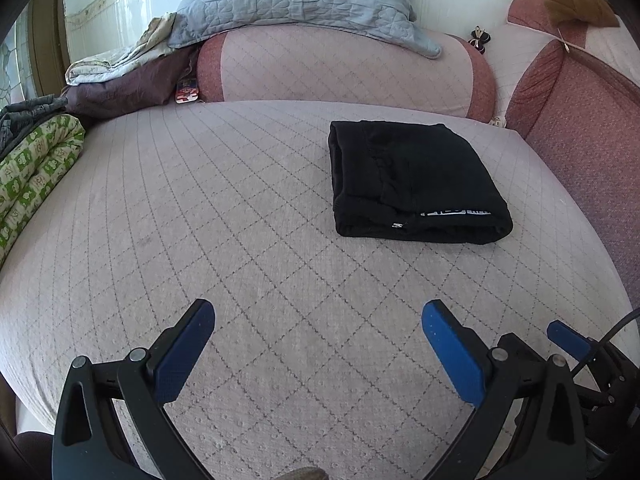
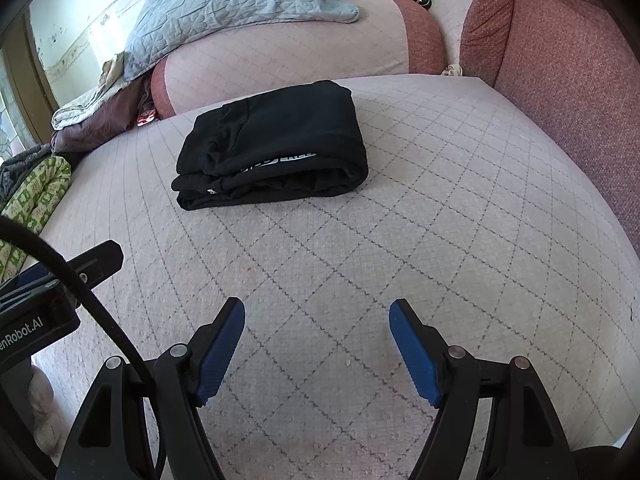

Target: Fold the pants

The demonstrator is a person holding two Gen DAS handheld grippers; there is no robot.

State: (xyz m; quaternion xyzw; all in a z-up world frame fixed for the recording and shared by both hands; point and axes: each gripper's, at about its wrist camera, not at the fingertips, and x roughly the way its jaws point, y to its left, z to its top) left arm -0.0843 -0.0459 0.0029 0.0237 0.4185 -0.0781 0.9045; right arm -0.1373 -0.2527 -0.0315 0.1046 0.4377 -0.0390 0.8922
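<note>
The black pants point(image 1: 416, 180) lie folded into a compact rectangle on the quilted pink sofa seat point(image 1: 240, 240), with a white printed strip showing near the front edge. They also show in the right wrist view point(image 2: 276, 144), up and left of centre. My left gripper point(image 1: 318, 312) is open and empty, hovering over the seat well short of the pants. My right gripper point(image 2: 316, 312) is open and empty, also short of the pants. Part of the right gripper point(image 1: 568, 336) shows at the lower right of the left wrist view.
A grey-blue quilted pillow point(image 1: 296, 0) rests on the pink backrest cushion point(image 1: 340, 68). Red armrest cushions point(image 1: 580, 120) stand at the right. A green patterned blanket point(image 1: 32, 176) and piled fabrics point(image 1: 120, 84) lie at the left. A black cable point(image 2: 80, 280) crosses the lower left.
</note>
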